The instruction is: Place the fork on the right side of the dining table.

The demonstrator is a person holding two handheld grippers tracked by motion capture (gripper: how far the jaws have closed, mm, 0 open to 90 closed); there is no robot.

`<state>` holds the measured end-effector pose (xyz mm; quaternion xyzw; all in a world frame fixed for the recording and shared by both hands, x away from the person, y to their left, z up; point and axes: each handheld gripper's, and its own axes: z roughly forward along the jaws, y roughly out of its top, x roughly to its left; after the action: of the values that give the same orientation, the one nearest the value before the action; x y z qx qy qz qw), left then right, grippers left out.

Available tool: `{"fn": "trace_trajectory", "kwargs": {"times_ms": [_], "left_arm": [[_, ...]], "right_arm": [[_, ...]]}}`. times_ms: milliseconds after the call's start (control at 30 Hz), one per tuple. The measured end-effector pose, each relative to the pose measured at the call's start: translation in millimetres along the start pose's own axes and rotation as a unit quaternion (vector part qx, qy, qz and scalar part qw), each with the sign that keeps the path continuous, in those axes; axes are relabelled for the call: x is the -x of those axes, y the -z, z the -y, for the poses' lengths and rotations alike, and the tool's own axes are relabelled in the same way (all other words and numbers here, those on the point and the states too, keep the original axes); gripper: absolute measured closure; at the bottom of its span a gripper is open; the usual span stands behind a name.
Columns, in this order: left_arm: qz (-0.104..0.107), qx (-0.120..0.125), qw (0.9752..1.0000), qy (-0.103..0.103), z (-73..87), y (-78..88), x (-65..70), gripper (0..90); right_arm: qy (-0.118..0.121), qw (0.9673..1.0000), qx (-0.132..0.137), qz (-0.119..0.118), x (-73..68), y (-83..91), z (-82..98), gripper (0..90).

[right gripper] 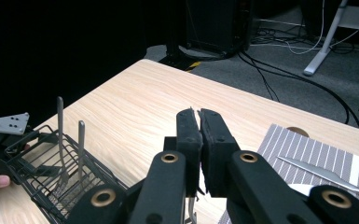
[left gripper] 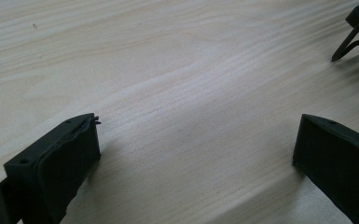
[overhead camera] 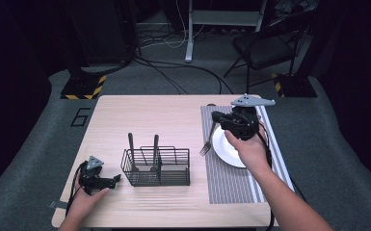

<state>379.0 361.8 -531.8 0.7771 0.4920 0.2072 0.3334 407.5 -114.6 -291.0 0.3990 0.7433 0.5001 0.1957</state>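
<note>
The fork (overhead camera: 207, 143) apparently hangs pinched in the right gripper (right gripper: 199, 122) beside the plate (overhead camera: 224, 150).

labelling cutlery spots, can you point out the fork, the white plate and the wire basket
fork (overhead camera: 206, 147): high view, tines left of the plate
white plate (overhead camera: 223, 146): high view, bare left rim
wire basket (overhead camera: 173, 175): high view, front mesh wall

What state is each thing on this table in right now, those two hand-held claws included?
Left gripper: open, low over bare wood.
Right gripper: shut on a fork.
Fork: hanging tines down at the plate's edge.
Plate: empty, on the striped mat.
Wire basket: upright, two utensils standing in it.
Knife: flat on the mat.
</note>
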Motion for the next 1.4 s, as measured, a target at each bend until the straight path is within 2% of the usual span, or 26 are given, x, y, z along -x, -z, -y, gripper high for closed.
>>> {"fn": "trace_trajectory", "kwargs": {"times_ms": [300,633,1000,1133,1400], "left_arm": [[0.000,0.000,1.0000,0.000,0.0,0.0,0.0,0.2],[0.000,0.000,1.0000,0.000,0.0,0.0,0.0,0.2],[0.000,0.000,1.0000,0.000,0.0,0.0,0.0,0.2],[0.000,0.000,1.0000,0.000,0.0,0.0,0.0,0.2],[0.000,0.000,1.0000,0.000,0.0,0.0,0.0,0.2]], "right_arm": [[-0.006,0.9999,0.000,0.008,4.3,0.8,16.9,86.8],[0.009,0.9994,-0.012,0.032,3.1,-3.8,39.3,86.8],[0.004,0.9988,-0.018,0.045,3.7,-6.0,58.9,86.8],[0.010,0.9983,-0.026,0.052,4.4,-7.8,68.2,86.7],[-0.001,0.9979,-0.031,0.057,9.0,-9.1,79.1,86.7]]}}
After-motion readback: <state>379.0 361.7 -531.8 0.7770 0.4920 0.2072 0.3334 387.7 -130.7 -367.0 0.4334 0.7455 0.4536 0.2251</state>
